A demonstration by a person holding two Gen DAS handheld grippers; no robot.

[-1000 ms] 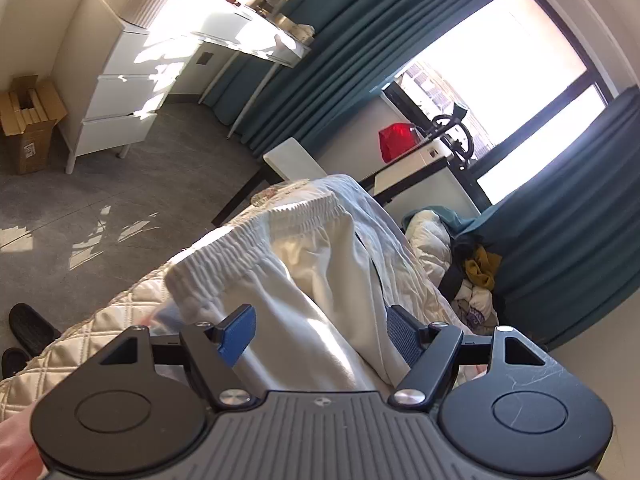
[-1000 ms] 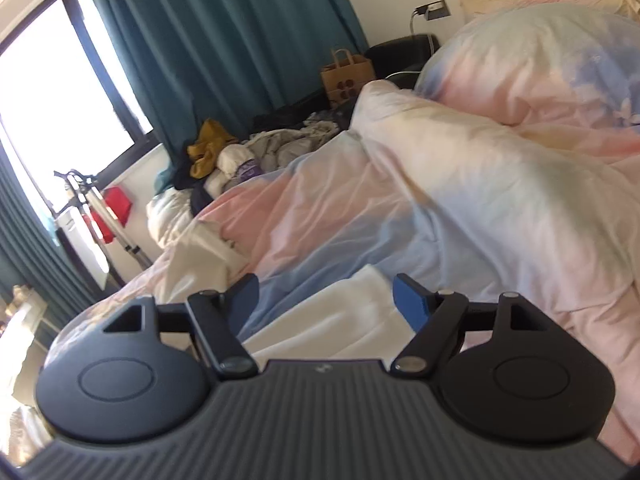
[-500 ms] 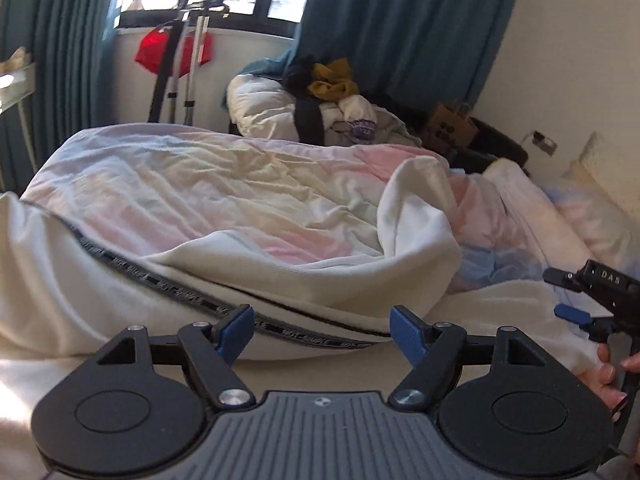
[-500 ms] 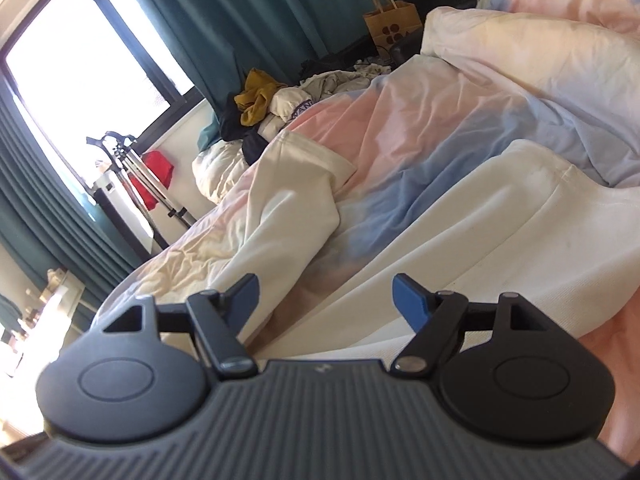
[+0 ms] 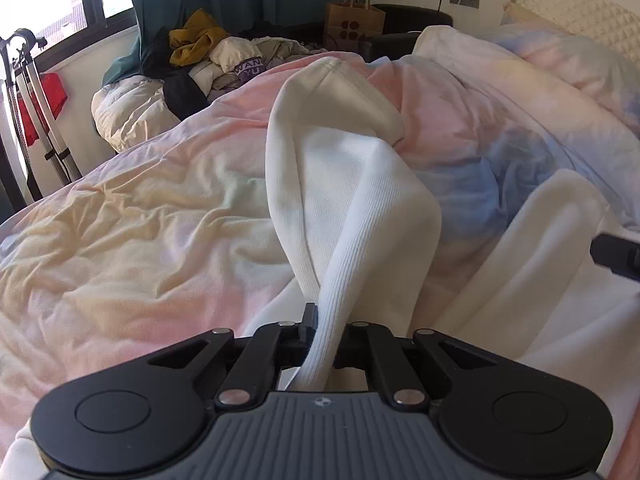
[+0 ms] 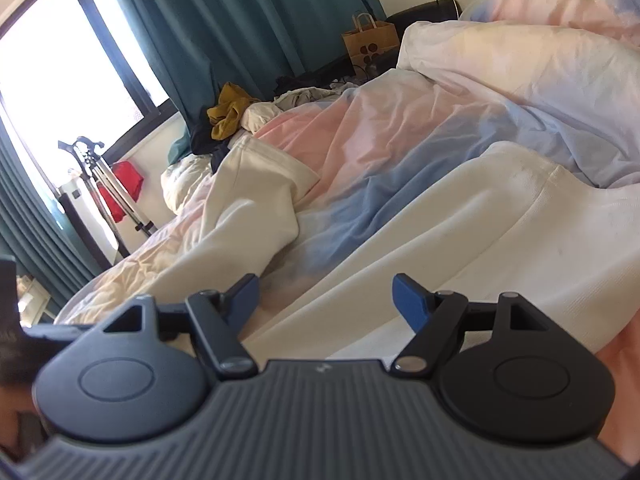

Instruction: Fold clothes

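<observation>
The left gripper [image 5: 325, 334] was pinched tight on a ribbed edge of the white garment [image 5: 352, 184], which rose from between its fingers and ran away toward the far side of the bed. The garment, apparently white trousers by its two long limbs, lay spread over the pastel duvet [image 5: 152, 216]: one limb stretched far-left and ended in a crumpled, turned-over end near the middle of the bed, the other ran to the near right. The right gripper [image 6: 326, 300] hung with its blue pads [image 6: 408, 300] spread wide, holding nothing, just above the near white cloth [image 6: 460, 232]. No fold was judged complete; the limbs lay apart and neither was laid on the other, so the work stood at its opening stage, one edge secured and a second grasp outstanding. Remaining, by judgement: a grip for the right side, the limbs brought together, the length doubled over. A pile of other clothes [image 5: 208, 56] lay beyond the bed near the curtain [image 6: 240, 20], untouched.
</observation>
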